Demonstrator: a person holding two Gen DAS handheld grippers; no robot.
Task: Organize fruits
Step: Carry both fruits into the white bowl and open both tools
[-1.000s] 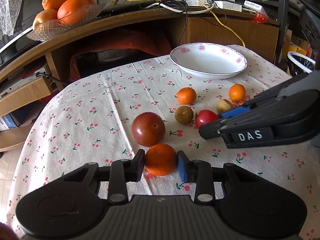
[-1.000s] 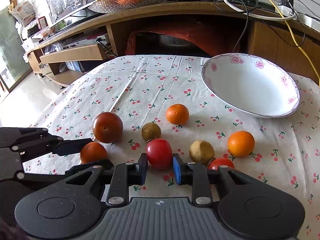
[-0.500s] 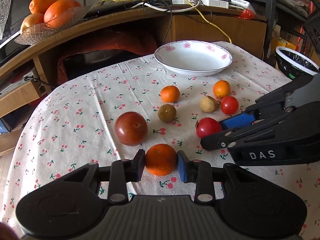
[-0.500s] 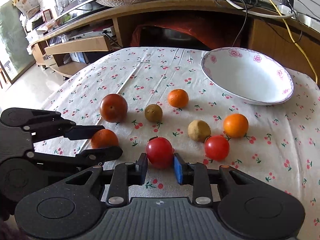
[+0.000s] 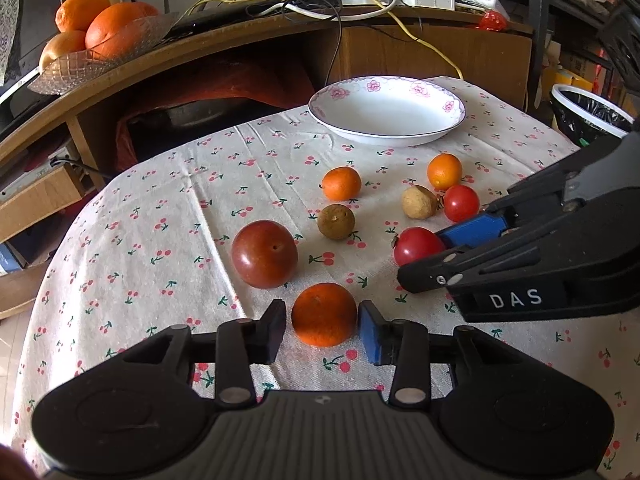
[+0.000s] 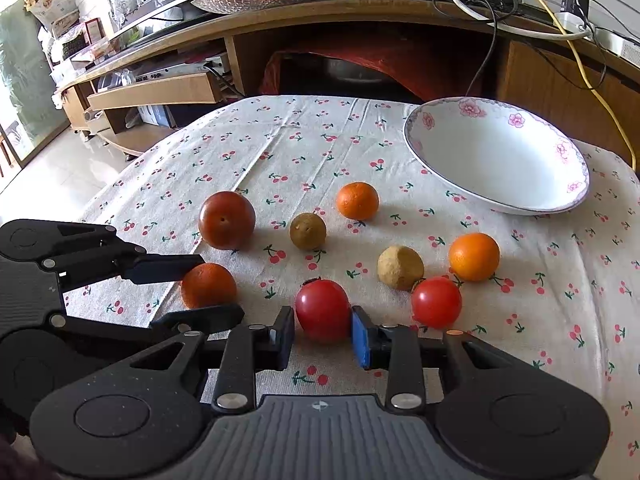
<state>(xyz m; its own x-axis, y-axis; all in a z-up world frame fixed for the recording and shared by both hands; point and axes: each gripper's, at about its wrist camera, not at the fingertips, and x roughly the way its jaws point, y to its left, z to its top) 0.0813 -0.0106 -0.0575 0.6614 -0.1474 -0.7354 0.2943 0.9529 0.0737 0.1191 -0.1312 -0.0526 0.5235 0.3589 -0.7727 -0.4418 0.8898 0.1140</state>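
Right now my left gripper [image 5: 323, 330] has its pads on either side of an orange [image 5: 324, 314]; slivers of cloth seem to show at both flanks, so I cannot tell whether it is really clamped. My right gripper [image 6: 322, 338] is closed on a red tomato [image 6: 323, 310], pads touching both sides. Whether either fruit is lifted off the cherry-print tablecloth [image 5: 160, 208] I cannot make out, since the gripper bodies cover their undersides. Beyond lie a dark red fruit [image 5: 265, 254], two small oranges [image 5: 341, 183], two brownish fruits [image 5: 336, 222] and a second tomato [image 5: 461, 203]. Farther back, the white floral bowl [image 5: 386, 110] holds nothing. On the wooden shelf behind, a glass dish of oranges [image 5: 96, 52] is cut off at the top in the right wrist view.
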